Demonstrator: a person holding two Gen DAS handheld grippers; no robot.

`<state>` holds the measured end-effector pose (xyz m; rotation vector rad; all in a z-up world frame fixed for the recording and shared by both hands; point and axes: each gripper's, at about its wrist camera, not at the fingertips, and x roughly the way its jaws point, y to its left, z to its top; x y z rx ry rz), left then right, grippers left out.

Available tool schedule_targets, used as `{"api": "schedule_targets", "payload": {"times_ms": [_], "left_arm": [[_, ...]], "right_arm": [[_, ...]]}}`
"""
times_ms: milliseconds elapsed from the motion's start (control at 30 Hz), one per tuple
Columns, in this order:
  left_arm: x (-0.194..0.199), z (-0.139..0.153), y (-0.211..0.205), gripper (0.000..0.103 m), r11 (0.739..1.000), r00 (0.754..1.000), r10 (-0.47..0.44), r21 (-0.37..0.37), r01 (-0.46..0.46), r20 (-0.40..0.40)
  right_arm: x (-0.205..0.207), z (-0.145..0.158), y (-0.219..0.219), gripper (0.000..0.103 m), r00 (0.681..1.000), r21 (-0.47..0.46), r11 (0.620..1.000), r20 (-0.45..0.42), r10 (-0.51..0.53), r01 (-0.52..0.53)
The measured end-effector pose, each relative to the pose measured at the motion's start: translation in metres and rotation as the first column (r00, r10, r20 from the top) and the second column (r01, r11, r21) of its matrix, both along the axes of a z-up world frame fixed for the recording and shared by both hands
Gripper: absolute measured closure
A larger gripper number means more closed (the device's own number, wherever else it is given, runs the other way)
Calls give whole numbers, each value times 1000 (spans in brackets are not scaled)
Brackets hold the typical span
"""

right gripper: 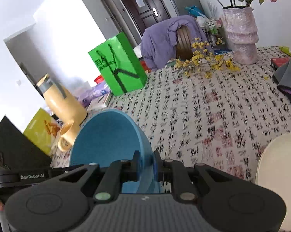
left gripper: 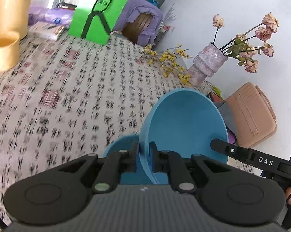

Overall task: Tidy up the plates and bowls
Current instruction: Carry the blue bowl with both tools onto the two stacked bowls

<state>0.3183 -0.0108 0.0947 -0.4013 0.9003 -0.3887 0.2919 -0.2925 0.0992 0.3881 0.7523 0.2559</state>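
Left gripper [left gripper: 144, 154]: black two-finger tongs pinched on the rim of a round blue plastic bowl [left gripper: 186, 123]; one finger inside the wall, one outside; bowl tilted up on edge, its hollow facing right in the left wrist view
Second bowl: another blue round piece [left gripper: 122, 145] shows just left of the left fingers, touching or just behind the held bowl; I cannot tell which
Right gripper [right gripper: 146, 160]: black tongs pressed onto the rim of a round blue plastic bowl [right gripper: 108, 135]; bowl tilted, hollow facing left; whether both grippers share one bowl I cannot tell
Cream plate: pale round cream plate [right gripper: 279, 174] on the patterned tablecloth [right gripper: 213, 116], right of the right gripper's bowl
Yellow mug: pale yellow mug [right gripper: 67, 137] just left of that bowl, beside a tall yellow jug [right gripper: 64, 100]
Green bag: bright green paper bag [right gripper: 118, 65] stands well beyond the bowl
Vase: pink ribbed vase [right gripper: 241, 34] with dried roses, far right of the green bag; yellow flower sprigs [right gripper: 207, 63] lie between them
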Motion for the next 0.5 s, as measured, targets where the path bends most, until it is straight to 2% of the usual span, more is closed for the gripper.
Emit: {"api": "schedule_targets", "payload": {"times_ms": [333, 500], "left_arm": [[-8, -27, 19, 92, 999, 998, 35, -6, -35, -46], [-6, -35, 16, 91, 998, 999, 43, 43, -41, -33]], "right_arm": [[-7, -30, 22, 90, 998, -23, 1000, -69, 13, -15], [-5, -44, 36, 88, 996, -73, 997, -86, 18, -24]]}}
